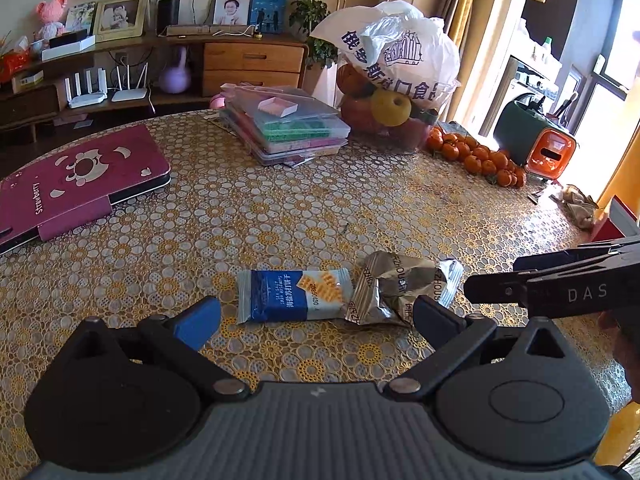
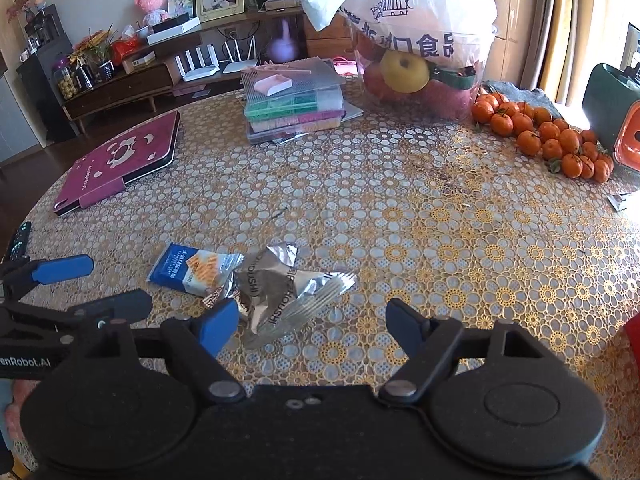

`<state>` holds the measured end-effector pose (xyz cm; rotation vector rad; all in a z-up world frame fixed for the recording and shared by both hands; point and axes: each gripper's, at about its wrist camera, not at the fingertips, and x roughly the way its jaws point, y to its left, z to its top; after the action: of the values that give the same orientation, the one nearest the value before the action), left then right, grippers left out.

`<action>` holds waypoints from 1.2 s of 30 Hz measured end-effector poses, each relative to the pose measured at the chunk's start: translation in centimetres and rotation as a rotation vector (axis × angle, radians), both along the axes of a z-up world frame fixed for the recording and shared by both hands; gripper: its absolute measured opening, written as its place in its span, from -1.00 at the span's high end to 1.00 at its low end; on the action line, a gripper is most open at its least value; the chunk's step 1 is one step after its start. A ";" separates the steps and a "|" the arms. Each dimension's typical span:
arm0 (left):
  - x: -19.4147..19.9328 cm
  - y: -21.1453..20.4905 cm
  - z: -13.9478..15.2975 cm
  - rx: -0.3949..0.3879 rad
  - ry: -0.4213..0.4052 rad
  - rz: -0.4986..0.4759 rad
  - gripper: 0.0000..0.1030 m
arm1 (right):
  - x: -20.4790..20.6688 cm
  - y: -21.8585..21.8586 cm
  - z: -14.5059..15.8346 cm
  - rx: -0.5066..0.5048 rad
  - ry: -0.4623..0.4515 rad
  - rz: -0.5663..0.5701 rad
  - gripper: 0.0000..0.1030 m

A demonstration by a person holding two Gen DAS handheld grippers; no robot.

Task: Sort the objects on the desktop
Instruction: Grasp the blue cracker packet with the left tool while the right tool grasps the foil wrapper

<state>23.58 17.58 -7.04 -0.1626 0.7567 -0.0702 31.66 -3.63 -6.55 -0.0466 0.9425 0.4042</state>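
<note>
A blue and white cracker packet (image 1: 294, 295) lies flat on the patterned table, touching a crumpled silver foil wrapper (image 1: 400, 290) on its right. My left gripper (image 1: 316, 320) is open just in front of both, its fingers wide apart and holding nothing. In the right wrist view the silver wrapper (image 2: 288, 290) lies just ahead, toward the blue left finger, with the blue packet (image 2: 192, 270) further left. My right gripper (image 2: 312, 326) is open and empty. Each gripper shows at the side of the other's view: the right gripper (image 1: 560, 280), the left gripper (image 2: 72, 284).
A magenta tablet case (image 1: 76, 184) lies at the left. Stacked clear plastic boxes (image 1: 286, 126) sit at the back, beside a fruit bowl under a white plastic bag (image 1: 394, 68). Several tangerines (image 1: 478, 156) and a green and orange container (image 1: 534, 138) stand at the right.
</note>
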 end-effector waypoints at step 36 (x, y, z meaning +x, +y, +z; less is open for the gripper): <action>6.1 -1.6 -6.2 0.142 0.034 0.012 -0.96 | 3.4 2.1 -4.0 0.078 0.019 0.052 0.31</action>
<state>29.63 15.98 -13.22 -0.0337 0.7917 -0.0023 35.07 -1.49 -10.57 0.0041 0.9452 0.4905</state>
